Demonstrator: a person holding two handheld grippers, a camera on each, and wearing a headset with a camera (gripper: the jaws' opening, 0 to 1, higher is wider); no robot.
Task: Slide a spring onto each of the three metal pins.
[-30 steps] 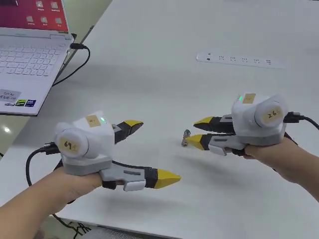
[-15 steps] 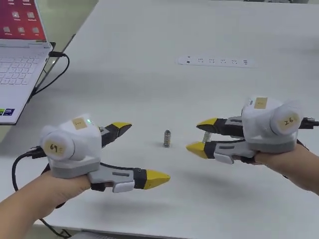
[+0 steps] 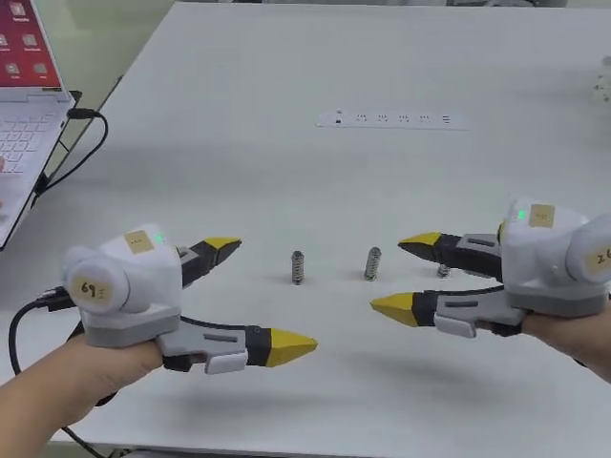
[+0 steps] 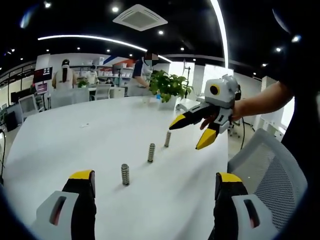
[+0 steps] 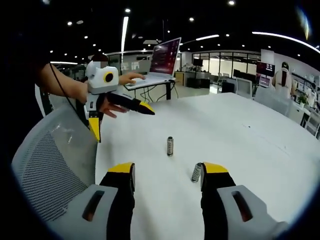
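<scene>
Three small metal springs stand upright in a row on the white table (image 3: 286, 172): one at the left (image 3: 298, 268), one in the middle (image 3: 372, 264), and one (image 3: 443, 271) partly hidden behind my right gripper. I cannot make out the pins inside them. My left gripper (image 3: 258, 294) is open and empty, near the left spring. My right gripper (image 3: 396, 275) is open and empty, its tips just right of the middle spring. The left gripper view has all three springs (image 4: 125, 174) (image 4: 151, 152) (image 4: 167, 139) ahead of the left gripper (image 4: 155, 177). Two springs (image 5: 170, 145) (image 5: 196, 172) stand before my right gripper (image 5: 167, 167).
A white power strip (image 3: 391, 119) lies further back on the table. An open laptop (image 3: 19, 76) with a black cable (image 3: 81, 143) sits at the far left. A grey mesh chair (image 5: 55, 165) stands at the near table edge.
My right gripper has drawn back to the right, uncovering the middle and right springs. The head camera has panned right. Both grippers have stayed open.
</scene>
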